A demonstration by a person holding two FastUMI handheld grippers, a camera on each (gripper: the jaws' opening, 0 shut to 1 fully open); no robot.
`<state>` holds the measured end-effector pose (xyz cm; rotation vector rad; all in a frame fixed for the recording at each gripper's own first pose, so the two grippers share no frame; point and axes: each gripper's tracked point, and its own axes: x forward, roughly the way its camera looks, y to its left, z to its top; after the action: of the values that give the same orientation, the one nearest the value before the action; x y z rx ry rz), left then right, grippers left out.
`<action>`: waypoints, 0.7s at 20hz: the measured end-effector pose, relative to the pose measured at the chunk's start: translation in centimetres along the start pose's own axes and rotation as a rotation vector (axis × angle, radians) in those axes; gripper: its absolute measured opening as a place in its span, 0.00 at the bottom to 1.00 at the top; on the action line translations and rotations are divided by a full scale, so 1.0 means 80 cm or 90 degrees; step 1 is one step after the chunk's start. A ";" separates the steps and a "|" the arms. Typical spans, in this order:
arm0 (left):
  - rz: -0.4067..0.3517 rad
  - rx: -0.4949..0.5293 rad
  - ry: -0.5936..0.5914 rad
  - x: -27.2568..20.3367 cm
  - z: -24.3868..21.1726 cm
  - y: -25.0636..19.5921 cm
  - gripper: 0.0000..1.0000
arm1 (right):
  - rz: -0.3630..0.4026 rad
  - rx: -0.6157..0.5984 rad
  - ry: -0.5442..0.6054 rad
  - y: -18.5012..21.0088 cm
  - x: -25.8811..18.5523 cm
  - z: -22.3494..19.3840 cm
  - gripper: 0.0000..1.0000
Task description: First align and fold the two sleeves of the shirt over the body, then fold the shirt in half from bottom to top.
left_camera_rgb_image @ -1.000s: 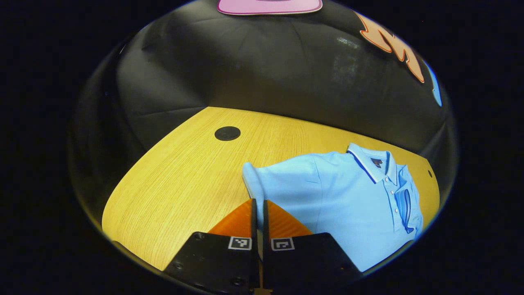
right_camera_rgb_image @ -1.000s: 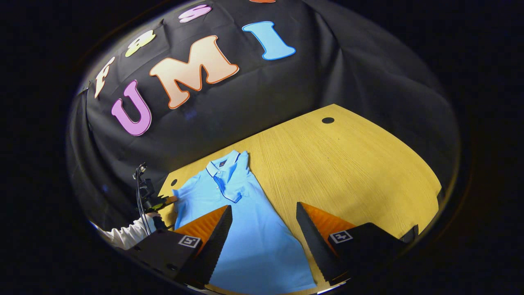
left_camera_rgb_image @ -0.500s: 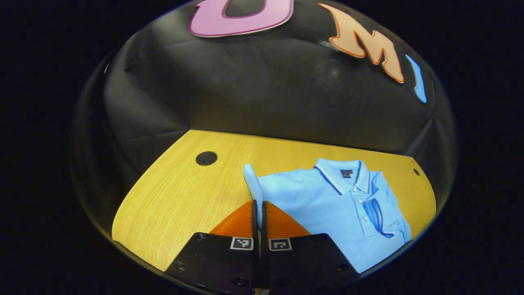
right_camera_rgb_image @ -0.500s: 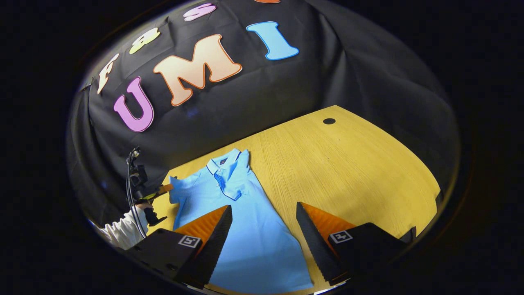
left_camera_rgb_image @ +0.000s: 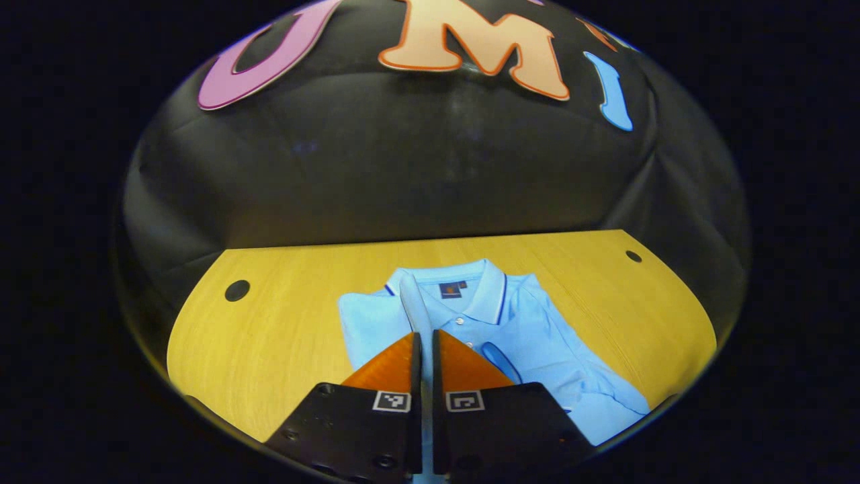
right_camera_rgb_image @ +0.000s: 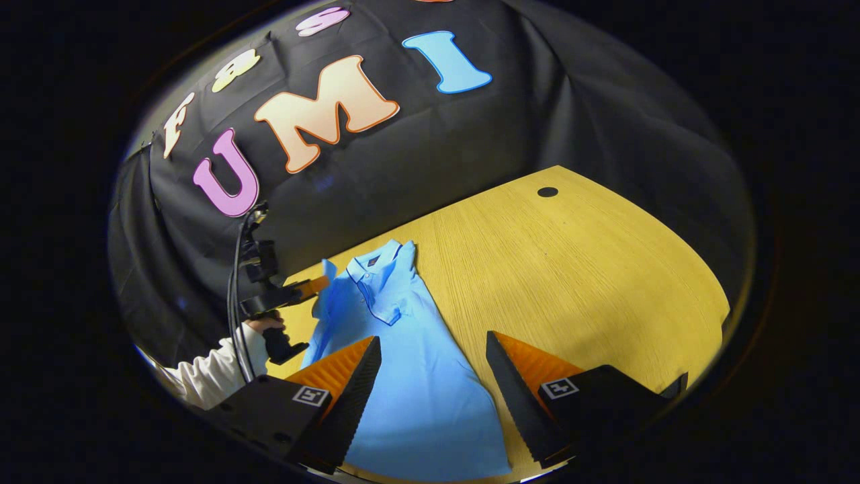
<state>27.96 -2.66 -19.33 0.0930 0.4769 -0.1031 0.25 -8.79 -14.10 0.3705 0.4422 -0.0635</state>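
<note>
Shirt (left_camera_rgb_image: pixel 537 336) lies flat on the wooden table (left_camera_rgb_image: pixel 289 336) just ahead of your left gripper (left_camera_rgb_image: pixel 424 336), collar (left_camera_rgb_image: pixel 463 296) at its far end toward the cloth wall. Your left gripper's fingers are pressed together on a sleeve (left_camera_rgb_image: pixel 413 306), which rises as a narrow strip of blue fabric straight up from the fingertips, standing in front of the collar. To the right of those fingers, the other sleeve (left_camera_rgb_image: pixel 500 359) already lies folded across the chest, a dark-trimmed cuff showing beside the button placket. A dark round hole (left_camera_rgb_image: pixel 236 290) sits in the tabletop off to the left of your left gripper.

Your right gripper (right_camera_rgb_image: pixel 433 343) hangs spread wide over the lower body of the shirt (right_camera_rgb_image: pixel 416 396), the fabric passing between its two fingers without touching either, as far as the angle lets you judge. Well ahead and to the left of it, your left gripper (right_camera_rgb_image: pixel 319 288) holds the sleeve (right_camera_rgb_image: pixel 328 282) lifted off the table, with your hand (right_camera_rgb_image: pixel 265 326) and white sleeve cuff (right_camera_rgb_image: pixel 215 366) below it. Another round hole (right_camera_rgb_image: pixel 547 192) lies far ahead to the right.
</note>
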 end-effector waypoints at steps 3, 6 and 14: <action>-0.023 -0.008 0.008 -0.006 -0.013 -0.033 0.45 | 0.007 -0.010 0.009 -0.013 0.001 -0.002 0.98; 0.009 0.008 -0.006 -0.031 -0.020 -0.028 0.99 | 0.021 -0.017 0.017 -0.019 0.003 -0.004 0.98; 0.069 -0.041 -0.036 -0.171 -0.067 0.006 0.98 | 0.059 -0.085 0.055 -0.015 -0.020 -0.063 0.98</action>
<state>13.47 -0.48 -17.71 0.0528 0.4179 0.0166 -3.39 -8.14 -18.07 0.2620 0.5104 0.0727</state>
